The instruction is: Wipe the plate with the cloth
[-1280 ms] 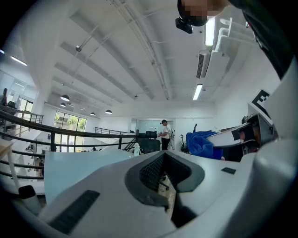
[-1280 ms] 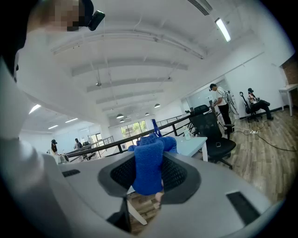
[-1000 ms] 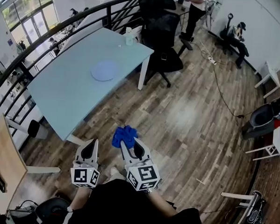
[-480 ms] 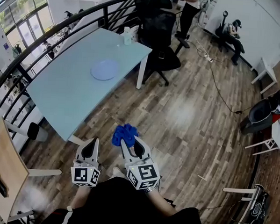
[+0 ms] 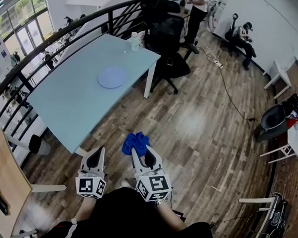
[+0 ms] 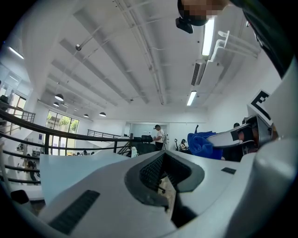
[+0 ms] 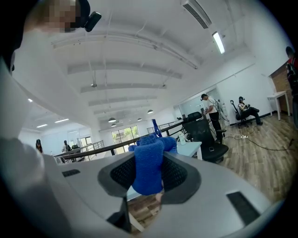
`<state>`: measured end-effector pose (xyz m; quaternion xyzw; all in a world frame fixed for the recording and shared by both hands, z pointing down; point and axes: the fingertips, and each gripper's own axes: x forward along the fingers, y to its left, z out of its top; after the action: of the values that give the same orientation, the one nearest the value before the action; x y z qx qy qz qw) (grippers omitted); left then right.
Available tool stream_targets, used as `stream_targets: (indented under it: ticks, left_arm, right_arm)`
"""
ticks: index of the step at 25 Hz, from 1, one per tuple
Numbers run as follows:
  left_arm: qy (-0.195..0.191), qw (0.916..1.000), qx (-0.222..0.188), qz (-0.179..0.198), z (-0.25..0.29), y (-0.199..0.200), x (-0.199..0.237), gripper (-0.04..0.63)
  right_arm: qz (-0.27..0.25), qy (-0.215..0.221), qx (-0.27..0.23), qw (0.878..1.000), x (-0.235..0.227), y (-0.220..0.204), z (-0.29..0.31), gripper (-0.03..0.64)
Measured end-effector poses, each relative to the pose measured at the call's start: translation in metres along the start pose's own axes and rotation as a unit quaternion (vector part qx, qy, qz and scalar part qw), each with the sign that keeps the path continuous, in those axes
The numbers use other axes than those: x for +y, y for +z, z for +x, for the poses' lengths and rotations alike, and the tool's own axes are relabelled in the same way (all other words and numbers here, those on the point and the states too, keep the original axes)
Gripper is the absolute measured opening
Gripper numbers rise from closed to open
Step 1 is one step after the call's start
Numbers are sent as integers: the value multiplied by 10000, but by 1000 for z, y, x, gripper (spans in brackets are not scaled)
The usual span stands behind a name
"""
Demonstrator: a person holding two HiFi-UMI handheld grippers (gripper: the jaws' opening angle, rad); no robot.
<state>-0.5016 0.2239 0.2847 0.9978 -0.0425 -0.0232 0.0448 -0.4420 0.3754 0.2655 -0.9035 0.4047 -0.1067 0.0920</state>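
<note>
Wiping is not yet begun: the right gripper (image 5: 139, 151) jaws clamp the cloth (image 5: 135, 142), the left gripper (image 5: 95, 157) jaws are closed and empty, and the plate (image 5: 112, 77) lies on the surface (image 5: 65, 104), well apart from both.

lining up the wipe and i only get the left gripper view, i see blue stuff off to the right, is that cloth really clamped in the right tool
Observer: Yes. In the right gripper view the blue cloth is pinched between the jaws of the right tool, bunched up above them.
Operator: ok and wheres the plate, cant see it from here
Observer: The head view shows the plate lying flat on the light blue table, ahead and to the left, well apart from both tools.
Operator: anything standing near that table
Observer: A black office chair stands at the table's far end.
</note>
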Motion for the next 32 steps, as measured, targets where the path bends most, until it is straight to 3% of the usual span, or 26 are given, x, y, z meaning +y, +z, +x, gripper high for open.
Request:
stream_targets:
  ticks: [13,32]
  left_arm:
    - [-248,9997,35,-46,30,-6,2,0]
    - [-57,9997,216,90,123,-13,20,0]
  right_arm:
    - [53,-124,23,9999,-11,-2,18,118]
    - [220,151,201,9994,-62,11,108,120]
